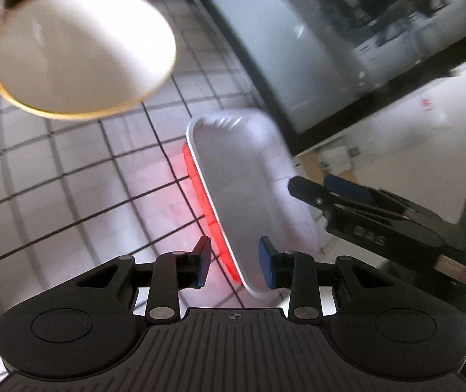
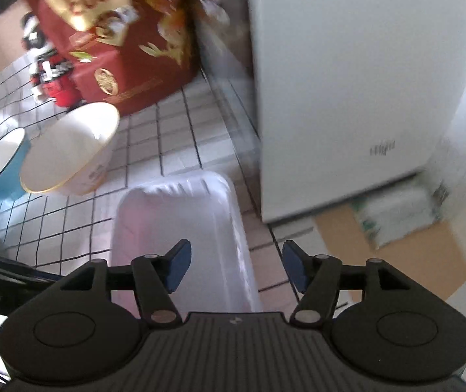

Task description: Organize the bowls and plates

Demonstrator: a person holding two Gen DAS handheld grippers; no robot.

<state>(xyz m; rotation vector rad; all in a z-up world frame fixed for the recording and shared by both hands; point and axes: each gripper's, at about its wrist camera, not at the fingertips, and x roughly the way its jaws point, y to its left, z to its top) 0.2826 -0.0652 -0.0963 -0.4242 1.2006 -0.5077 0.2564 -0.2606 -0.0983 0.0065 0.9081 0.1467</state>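
A white rectangular tray point(image 1: 242, 192) with a red underside stands tilted on the tiled counter point(image 1: 69, 176); it also shows in the right wrist view point(image 2: 180, 215). My left gripper point(image 1: 234, 261) is open, its pads on either side of the tray's near rim, apart from it. My right gripper point(image 2: 236, 269) is open and empty over the tray's near right edge; it shows in the left wrist view point(image 1: 347, 202). A cream bowl with a gold rim point(image 1: 79, 52) sits at the upper left, also in the right wrist view point(image 2: 69, 153). A blue bowl point(image 2: 2, 166) stands left of it.
A red and gold gift box point(image 2: 112, 32) and a small figurine point(image 2: 48, 68) stand at the back of the counter. A white appliance point(image 2: 347, 91) rises on the right; it shows as a glass-fronted box in the left wrist view point(image 1: 347, 39). Cardboard point(image 2: 396, 261) lies below the counter edge.
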